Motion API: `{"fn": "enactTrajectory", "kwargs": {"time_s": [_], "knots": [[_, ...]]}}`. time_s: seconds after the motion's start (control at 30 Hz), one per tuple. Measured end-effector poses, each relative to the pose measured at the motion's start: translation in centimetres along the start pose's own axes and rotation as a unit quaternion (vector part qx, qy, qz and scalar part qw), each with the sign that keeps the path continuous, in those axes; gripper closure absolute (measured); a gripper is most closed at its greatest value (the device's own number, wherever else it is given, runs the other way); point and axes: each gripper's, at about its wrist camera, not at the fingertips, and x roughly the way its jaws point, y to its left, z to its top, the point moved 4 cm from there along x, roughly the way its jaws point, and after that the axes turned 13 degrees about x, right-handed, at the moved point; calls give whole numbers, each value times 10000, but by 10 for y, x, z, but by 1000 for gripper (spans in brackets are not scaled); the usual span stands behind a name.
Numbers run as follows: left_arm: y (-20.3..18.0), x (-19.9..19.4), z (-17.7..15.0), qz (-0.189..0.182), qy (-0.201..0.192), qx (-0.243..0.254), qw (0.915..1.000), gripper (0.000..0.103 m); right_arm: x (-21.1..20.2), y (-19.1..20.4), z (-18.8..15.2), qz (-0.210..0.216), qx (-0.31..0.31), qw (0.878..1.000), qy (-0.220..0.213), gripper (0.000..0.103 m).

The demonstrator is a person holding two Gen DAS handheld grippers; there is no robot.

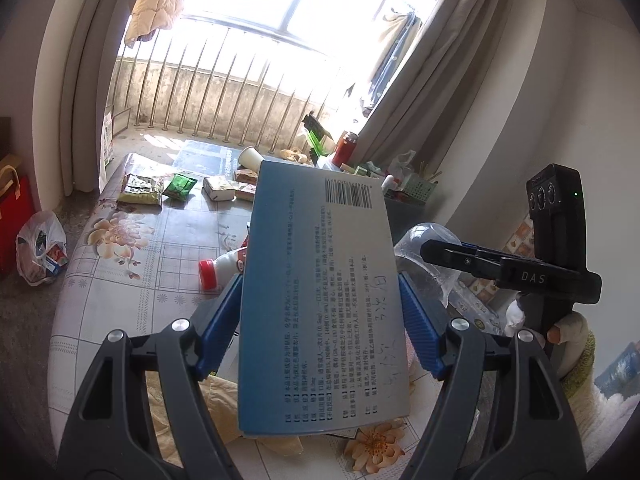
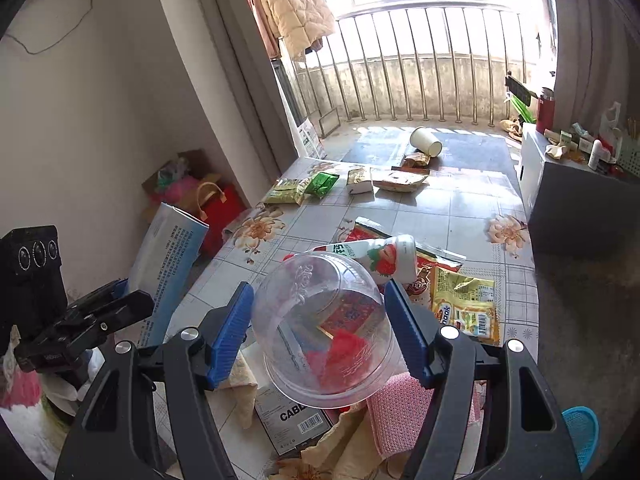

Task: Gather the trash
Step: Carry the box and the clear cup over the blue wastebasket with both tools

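Note:
My left gripper (image 1: 320,320) is shut on a blue and white printed medicine box (image 1: 316,220), its blue pads pressing both long sides; the box is lifted above the floral table (image 1: 132,264). My right gripper (image 2: 320,304) is shut on a clear plastic cup (image 2: 312,320), held bottom-forward above the table's near end. In the left wrist view the right gripper (image 1: 448,254) and the cup (image 1: 424,240) sit just right of the box. In the right wrist view the left gripper (image 2: 120,300) and the box (image 2: 168,252) are at the left.
A white bottle (image 2: 380,256) with a red cap, snack packets (image 2: 460,296), green packets (image 2: 320,184) and a paper cup (image 2: 426,142) lie on the table. A filled plastic bag (image 1: 40,248) lies on the floor at left. A grey cabinet (image 2: 580,200) stands at right.

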Motion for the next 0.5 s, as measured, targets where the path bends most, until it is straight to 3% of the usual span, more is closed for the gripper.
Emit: {"fn": "enactTrajectory", "kwargs": {"time_s": [0.17, 0.3, 0.4, 0.5], "knots": [[-50, 5, 8, -368, 150, 292, 9988, 32, -60, -29, -13, -172, 285, 9988, -359, 37], [-100, 31, 10, -852, 384, 511, 9943, 32, -110, -75, -31, -517, 704, 9939, -669, 37], [-147, 60, 8, -1273, 678, 807, 9863, 32, -147, -119, -49, -892, 1125, 9856, -888, 37], [-201, 94, 0, -1771, 1018, 1129, 9724, 32, -182, -168, -70, -1229, 1631, 9731, -1069, 37]]}}
